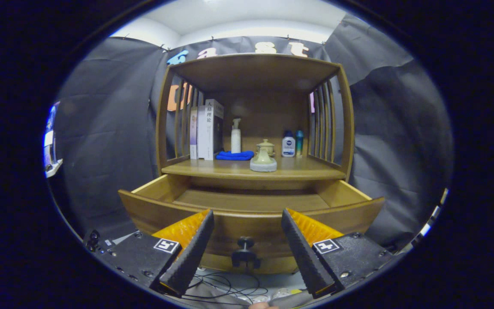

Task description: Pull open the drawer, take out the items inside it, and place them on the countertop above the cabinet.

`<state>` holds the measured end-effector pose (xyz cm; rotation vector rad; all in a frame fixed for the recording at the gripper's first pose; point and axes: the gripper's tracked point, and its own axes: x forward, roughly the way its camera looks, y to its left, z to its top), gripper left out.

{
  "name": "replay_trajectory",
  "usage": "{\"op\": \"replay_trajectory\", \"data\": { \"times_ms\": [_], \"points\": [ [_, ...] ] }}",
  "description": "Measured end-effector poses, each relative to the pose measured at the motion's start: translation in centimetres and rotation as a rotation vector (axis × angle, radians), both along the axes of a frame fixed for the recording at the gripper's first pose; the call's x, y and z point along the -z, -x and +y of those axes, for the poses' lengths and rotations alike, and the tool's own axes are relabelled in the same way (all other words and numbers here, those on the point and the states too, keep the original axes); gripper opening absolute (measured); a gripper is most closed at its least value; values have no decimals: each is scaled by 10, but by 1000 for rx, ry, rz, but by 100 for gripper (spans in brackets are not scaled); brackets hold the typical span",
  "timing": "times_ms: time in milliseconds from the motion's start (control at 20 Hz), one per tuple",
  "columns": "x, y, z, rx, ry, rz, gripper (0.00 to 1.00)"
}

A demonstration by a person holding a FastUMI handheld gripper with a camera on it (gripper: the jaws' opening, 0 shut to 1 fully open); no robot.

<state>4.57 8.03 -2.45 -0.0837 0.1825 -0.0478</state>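
We see the gripper (247, 223) spread wide, holding nothing, low in frame. The drawer (247, 201) stands pulled out; its knob (245, 243) sits between the fingers.

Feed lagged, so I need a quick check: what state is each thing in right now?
Drawer: pulled open, the visible part of its floor bare.
Knob: free, between the tongs' fingers, untouched.
Tongs: open, holding nothing.
Teapot: upright on the countertop, lid on.
Cloth: folded, lying flat.
Pump bottle: upright.
Books: standing on end.
Two small bottles: upright, capped.
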Motion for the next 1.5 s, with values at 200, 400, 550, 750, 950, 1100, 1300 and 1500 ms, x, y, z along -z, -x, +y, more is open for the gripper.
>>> {"op": "replay_trajectory", "data": {
  "times_ms": [200,400,550,750,950,1100,1300,1500],
  "points": [
    [20,-3,1,11,-1,21,99],
    [35,-15,3,35,-12,45,99],
    [42,-24,-1,68,-20,54,99],
    [54,-34,-9,126,-17,74,99],
    [58,-39,-3,106,-34,59,97],
    [57,-39,-4,93,-27,50,96],
    [55,-42,-3,93,-34,32,96],
    [48,-54,2,106,-22,-6,96]
  ]
}}
